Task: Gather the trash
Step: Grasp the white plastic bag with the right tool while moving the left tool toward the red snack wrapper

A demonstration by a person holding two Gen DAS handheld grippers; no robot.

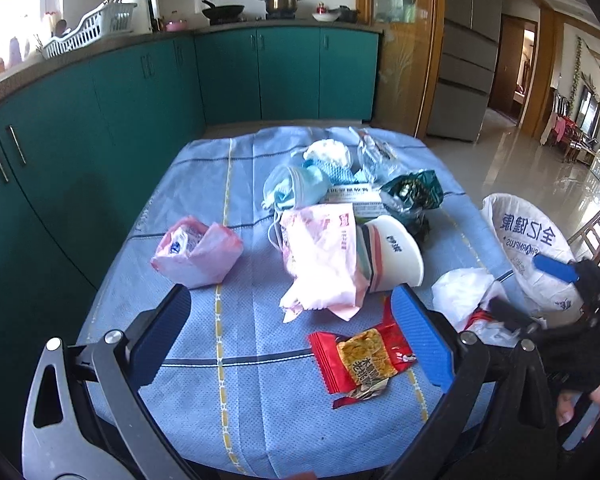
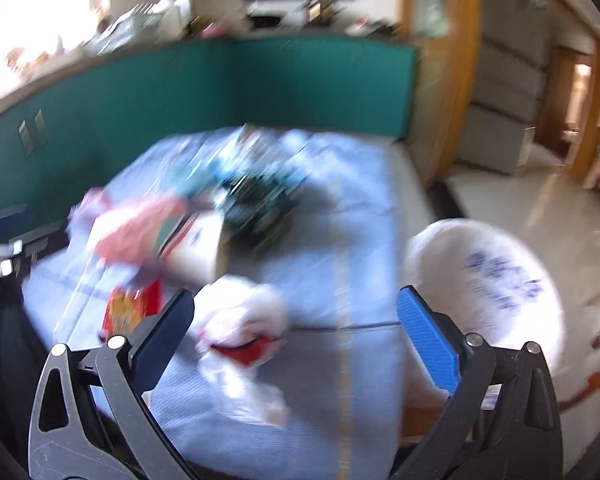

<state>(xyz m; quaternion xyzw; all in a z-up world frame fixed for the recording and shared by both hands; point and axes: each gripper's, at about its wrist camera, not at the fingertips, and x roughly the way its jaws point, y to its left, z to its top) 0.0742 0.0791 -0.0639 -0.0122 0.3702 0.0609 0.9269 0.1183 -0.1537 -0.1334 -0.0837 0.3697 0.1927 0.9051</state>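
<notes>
Red foil is what we are lining up on: the red snack wrapper (image 1: 360,360) is lying flat on the blue checked tablecloth (image 1: 228,208), between the fingers of our left gripper (image 1: 296,336) and closer to its right pad (image 1: 422,344) than to its left one. Its long axis is running roughly across the gap, tilted a little, with the torn end pointing toward us. The fingers of the left gripper are standing wide apart, holding nothing, and are hovering just above the cloth, angled down and forward.

Our right gripper (image 2: 296,334) is also spread wide and empty. Its view is badly smeared, so we are reading it loosely: a crumpled white plastic bag with a red patch (image 2: 240,328) is sitting between its fingers, nearer the left one, and the large open white printed trash bag (image 2: 496,276) is lying just to the right, off the edge of the counter. The left wrist view is showing that same gripper reaching in from the right beside the trash bag (image 1: 528,248).

Farther up the cloth, well apart from either gripper, the rest of the trash is waiting: a pink wrapper (image 1: 324,264), a white paper bowl (image 1: 392,252) on its side, a pink bag (image 1: 196,252), face masks (image 1: 292,188) and a dark green packet (image 1: 412,192).

We are judging that the left hand is nearer the wrapper, and a short drop should bracket it.
</notes>
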